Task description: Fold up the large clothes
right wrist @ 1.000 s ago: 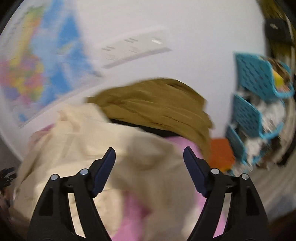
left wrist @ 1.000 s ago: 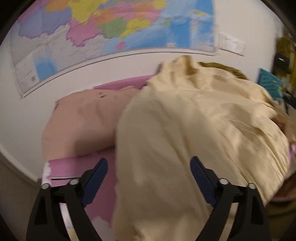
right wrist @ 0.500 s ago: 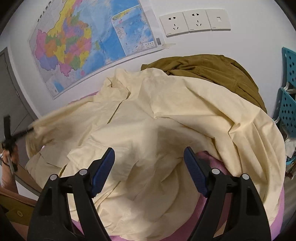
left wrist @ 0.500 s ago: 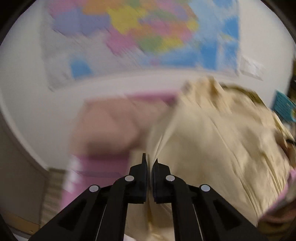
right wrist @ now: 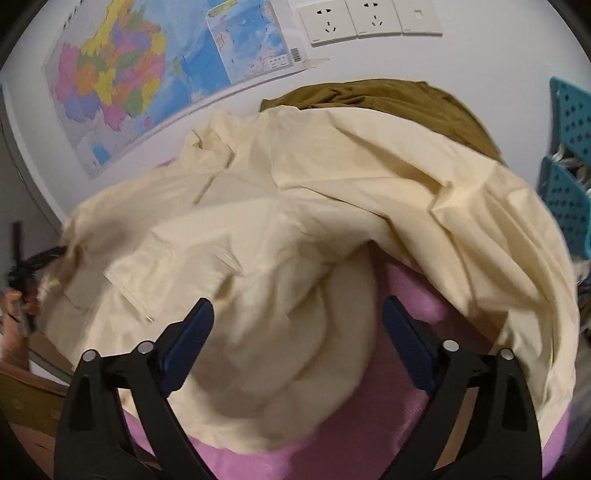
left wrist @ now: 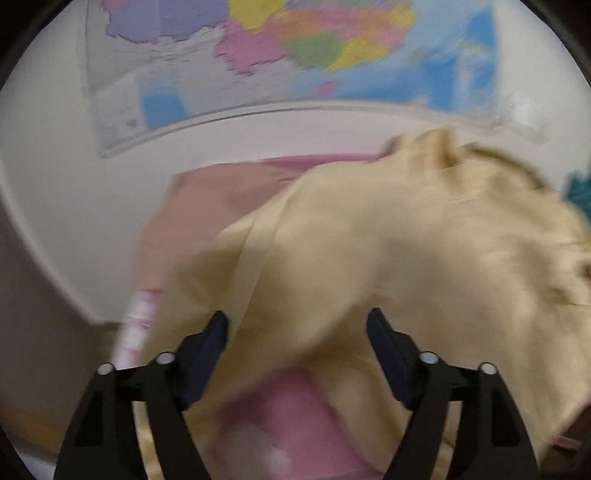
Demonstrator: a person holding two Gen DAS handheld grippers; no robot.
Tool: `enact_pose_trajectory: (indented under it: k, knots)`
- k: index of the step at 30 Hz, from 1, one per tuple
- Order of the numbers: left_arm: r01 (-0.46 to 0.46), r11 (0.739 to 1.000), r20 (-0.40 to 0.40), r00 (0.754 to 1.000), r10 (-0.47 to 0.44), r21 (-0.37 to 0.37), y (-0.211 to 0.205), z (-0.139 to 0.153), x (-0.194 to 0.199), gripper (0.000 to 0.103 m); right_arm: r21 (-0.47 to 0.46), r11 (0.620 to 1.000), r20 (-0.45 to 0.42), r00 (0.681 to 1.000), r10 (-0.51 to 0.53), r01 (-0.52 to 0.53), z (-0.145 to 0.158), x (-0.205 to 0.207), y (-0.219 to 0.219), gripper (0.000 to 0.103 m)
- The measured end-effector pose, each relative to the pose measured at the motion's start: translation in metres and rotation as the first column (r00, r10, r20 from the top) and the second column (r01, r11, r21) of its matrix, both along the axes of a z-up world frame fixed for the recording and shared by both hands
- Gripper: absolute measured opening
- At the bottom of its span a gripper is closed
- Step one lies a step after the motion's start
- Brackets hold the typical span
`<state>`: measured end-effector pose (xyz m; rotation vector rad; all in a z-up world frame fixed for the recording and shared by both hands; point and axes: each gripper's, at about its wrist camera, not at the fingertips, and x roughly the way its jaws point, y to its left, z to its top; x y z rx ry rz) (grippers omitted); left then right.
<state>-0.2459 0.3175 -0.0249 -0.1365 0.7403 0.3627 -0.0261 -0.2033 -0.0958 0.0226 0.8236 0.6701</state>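
A large cream garment (left wrist: 406, 240) lies rumpled over a pink table cover (left wrist: 295, 406). My left gripper (left wrist: 297, 317) hovers over its near left edge with the jaws opening. Cloth lies under and between the fingers, but the pads do not press it. This view is blurred by motion. In the right wrist view the cream garment (right wrist: 295, 192) bulges in loose folds. My right gripper (right wrist: 298, 302) stands over the bulge, jaws opening wide and gripping nothing, with the pink cover (right wrist: 417, 295) showing beside the right finger.
A folded pinkish-beige garment (left wrist: 207, 206) lies at the back left, an olive-brown garment (right wrist: 388, 96) behind the cream one. A wall map (right wrist: 129, 74) and wall sockets (right wrist: 369, 18) are behind. Teal baskets (right wrist: 569, 184) stand at the right. A person's hand (right wrist: 14, 317) shows at the left edge.
The left gripper, shut on the cream garment's edge half a second ago, has opened and let it go. The right gripper has sunk closer to the cloth and its jaws stand wider.
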Motion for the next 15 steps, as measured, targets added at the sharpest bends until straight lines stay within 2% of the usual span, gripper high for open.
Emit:
enact_pose_trajectory:
  k: [3,6,7,8,9,11,13,15]
  knots:
    - [0.107,0.992,0.082,0.991,-0.102,-0.066,-0.015,0.000,-0.027,0.080,-0.004,1.000,-0.019,1.000,0.000,0.000,-0.010,-0.006,-0.006,0.092]
    - [0.221,0.961,0.128,0.971,-0.201,-0.164,-0.031,-0.014,-0.037,0.086,0.046,0.998,-0.081,0.996,0.033,-0.030,-0.026,-0.009,-0.004,0.089]
    - [0.238,0.956,0.123,0.968,-0.219,-0.171,-0.036,-0.020,-0.037,0.086,0.074,0.997,-0.109,0.993,0.045,-0.037,-0.031,-0.009,-0.004,0.084]
    - [0.250,0.953,0.113,0.966,-0.233,-0.173,-0.042,-0.026,-0.037,0.086,0.116,0.993,-0.128,0.990,0.054,-0.039,-0.033,-0.008,-0.005,0.068]
    - [0.260,0.948,0.100,0.964,-0.245,-0.185,-0.046,-0.032,-0.038,0.086,0.167,0.984,-0.155,0.985,0.079,-0.053,-0.035,-0.008,-0.007,0.045]
    - [0.266,0.937,0.085,0.964,-0.253,-0.227,-0.047,-0.043,-0.038,0.086,0.309,0.949,-0.225,0.964,0.141,-0.066,-0.034,-0.011,-0.010,0.018]
    - [0.258,0.931,0.064,0.966,-0.250,-0.259,-0.041,-0.055,-0.041,0.086,0.413,0.905,-0.204,0.957,0.206,-0.107,-0.018,-0.027,-0.011,0.016]
    - [0.229,0.925,0.052,0.973,-0.224,-0.304,-0.033,-0.065,-0.038,0.086,0.541,0.824,-0.143,0.947,0.288,-0.169,0.003,-0.049,-0.018,0.015]
